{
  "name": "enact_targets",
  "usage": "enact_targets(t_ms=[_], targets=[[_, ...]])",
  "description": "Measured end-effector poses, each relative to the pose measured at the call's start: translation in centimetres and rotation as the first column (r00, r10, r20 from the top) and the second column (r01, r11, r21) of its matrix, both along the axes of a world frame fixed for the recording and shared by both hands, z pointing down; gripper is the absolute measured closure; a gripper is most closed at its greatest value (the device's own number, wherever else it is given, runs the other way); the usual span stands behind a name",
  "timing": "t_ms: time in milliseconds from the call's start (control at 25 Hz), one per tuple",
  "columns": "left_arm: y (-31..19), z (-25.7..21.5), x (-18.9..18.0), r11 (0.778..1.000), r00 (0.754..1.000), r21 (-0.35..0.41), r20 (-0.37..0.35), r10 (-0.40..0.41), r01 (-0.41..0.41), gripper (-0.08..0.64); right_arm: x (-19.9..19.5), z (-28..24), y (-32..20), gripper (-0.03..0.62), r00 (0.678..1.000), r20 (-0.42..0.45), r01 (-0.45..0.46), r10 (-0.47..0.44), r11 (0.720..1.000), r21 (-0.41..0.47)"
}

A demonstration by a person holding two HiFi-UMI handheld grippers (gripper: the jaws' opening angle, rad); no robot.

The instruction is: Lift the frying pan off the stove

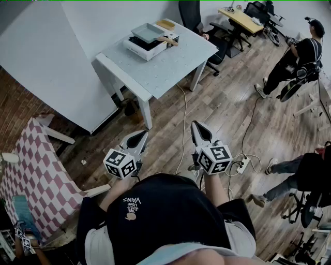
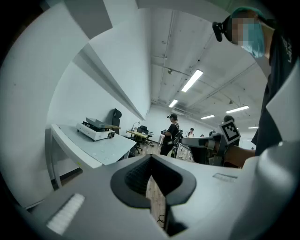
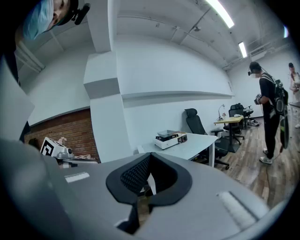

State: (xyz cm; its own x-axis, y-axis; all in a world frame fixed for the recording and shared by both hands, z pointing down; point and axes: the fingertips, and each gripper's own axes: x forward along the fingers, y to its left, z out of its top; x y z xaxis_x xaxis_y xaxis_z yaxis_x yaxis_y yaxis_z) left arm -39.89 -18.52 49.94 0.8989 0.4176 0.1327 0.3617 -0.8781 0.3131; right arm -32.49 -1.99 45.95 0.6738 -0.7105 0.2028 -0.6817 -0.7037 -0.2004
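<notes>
- The pan point(image 1: 146, 32), grey and square with a wooden handle, sits on the white stove point(image 1: 149, 50) at the far end of the surface point(image 1: 165, 70).
- The left gripper point(image 1: 137, 138) is held over the wooden floor point(image 1: 227, 119), well short of the surface's near edge. Its jaws are together with nothing between them, and they point toward the surface.
- The right gripper point(image 1: 200, 132) is just beside the left one, equally far back from the surface. Its jaws are also pressed together and empty.
- Both grippers are well apart from the pan and the stove.
- A cable point(image 1: 183, 127) runs across the floor from under the surface to a power strip point(image 1: 242, 165) on the near side, beside the right gripper.
- A black chair point(image 1: 192, 14) stands just past the surface's far right side.
- A red-and-white checked cloth point(image 1: 36, 176) lies to the near left of the surface.
- A person point(image 1: 300, 57) in dark clothes stands well to the right of the surface.
</notes>
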Motion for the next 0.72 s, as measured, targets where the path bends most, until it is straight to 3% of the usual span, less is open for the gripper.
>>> enact_targets(t_ms=[440, 520, 720], targets=[[0.2, -0.2, 2.6, 1.000, 1.000, -0.008, -0.029, -0.001, 0.001, 0.557, 2.8, -0.3, 0.6, 0.587, 0.999, 0.030, -0.028, 0.024, 0.992, 0.122], [0.5, -0.1, 3.7, 1.000, 1.000, -0.006, -0.029, -0.011, 0.011, 0.546, 3.9, 0.1, 1.1, 0.512, 0.999, 0.043, -0.034, 0.029, 0.992, 0.123], [1.4, -0.1, 7.9, 0.997, 0.997, -0.011, -0.025, -0.077, 0.077, 0.412, 7.7, 1.3, 2.6, 0.492, 0.996, 0.087, -0.002, -0.012, 0.987, 0.159]])
